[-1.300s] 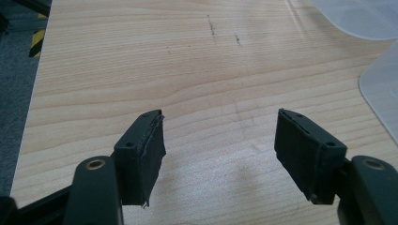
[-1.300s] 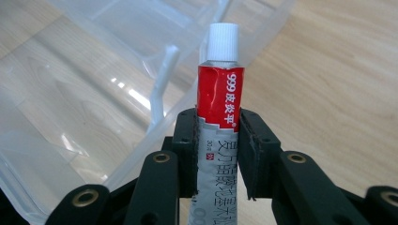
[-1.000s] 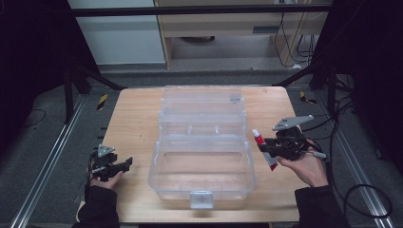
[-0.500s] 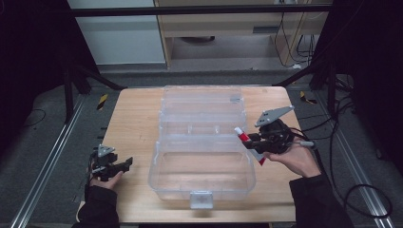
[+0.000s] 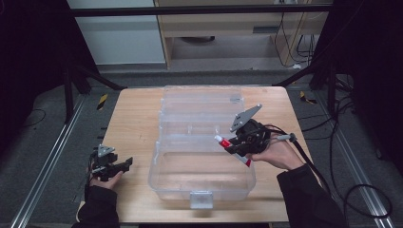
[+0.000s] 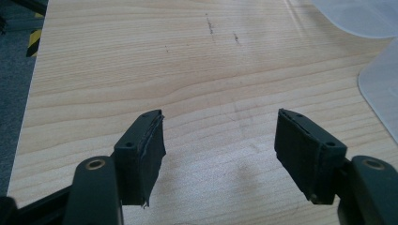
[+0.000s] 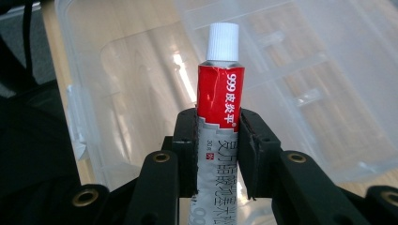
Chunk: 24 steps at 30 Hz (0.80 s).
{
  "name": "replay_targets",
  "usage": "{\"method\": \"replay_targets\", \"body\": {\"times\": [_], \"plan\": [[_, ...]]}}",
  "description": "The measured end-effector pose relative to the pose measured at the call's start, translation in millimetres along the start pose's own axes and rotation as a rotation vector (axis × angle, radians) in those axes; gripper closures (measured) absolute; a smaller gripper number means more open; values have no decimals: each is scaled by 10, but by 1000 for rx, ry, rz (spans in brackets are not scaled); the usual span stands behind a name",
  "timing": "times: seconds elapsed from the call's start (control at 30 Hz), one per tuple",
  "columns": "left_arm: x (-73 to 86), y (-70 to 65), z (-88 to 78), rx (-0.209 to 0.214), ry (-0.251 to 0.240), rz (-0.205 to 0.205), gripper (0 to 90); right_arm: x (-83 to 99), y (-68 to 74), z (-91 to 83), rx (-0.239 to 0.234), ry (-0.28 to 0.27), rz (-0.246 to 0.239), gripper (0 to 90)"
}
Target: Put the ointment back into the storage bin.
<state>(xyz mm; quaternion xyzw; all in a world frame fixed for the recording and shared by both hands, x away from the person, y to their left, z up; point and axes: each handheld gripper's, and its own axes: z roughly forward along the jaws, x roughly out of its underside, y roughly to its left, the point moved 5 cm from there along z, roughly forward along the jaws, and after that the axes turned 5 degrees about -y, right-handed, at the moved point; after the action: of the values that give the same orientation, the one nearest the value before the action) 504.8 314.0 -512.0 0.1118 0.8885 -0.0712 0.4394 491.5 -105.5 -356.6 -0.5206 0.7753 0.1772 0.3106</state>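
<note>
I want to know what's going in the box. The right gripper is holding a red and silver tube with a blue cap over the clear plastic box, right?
Almost. The cap is white, not blue; the right gripper view shows it plainly. The rest holds: the right gripper has its jaws shut on the red and silver tube, over the clear plastic box.

Wooden table (image 5: 133, 123), black-yellow striped objects (image 5: 101, 101) on grey floor (image 5: 43, 142)
</note>
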Motion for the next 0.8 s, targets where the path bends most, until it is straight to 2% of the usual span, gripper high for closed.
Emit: {"method": "replay_targets", "body": {"times": [0.17, 0.37, 0.47, 0.67, 0.8], "plan": [[0, 0, 0, 0, 0, 1, 331, 37, 64, 164, -49, 66, -37, 701], [0, 3, -1, -2, -1, -4, 332, 80, 126, 315, -97, 114, -76, 700], [0, 2, -2, -1, -2, -4, 331, 111, 149, 373, -113, 137, -85, 700], [0, 2, -2, -1, -2, -3, 331, 184, 187, 473, -136, 179, -143, 700], [1, 3, 0, -1, 0, 0, 332, 226, 216, 526, -157, 207, -155, 700]]}}
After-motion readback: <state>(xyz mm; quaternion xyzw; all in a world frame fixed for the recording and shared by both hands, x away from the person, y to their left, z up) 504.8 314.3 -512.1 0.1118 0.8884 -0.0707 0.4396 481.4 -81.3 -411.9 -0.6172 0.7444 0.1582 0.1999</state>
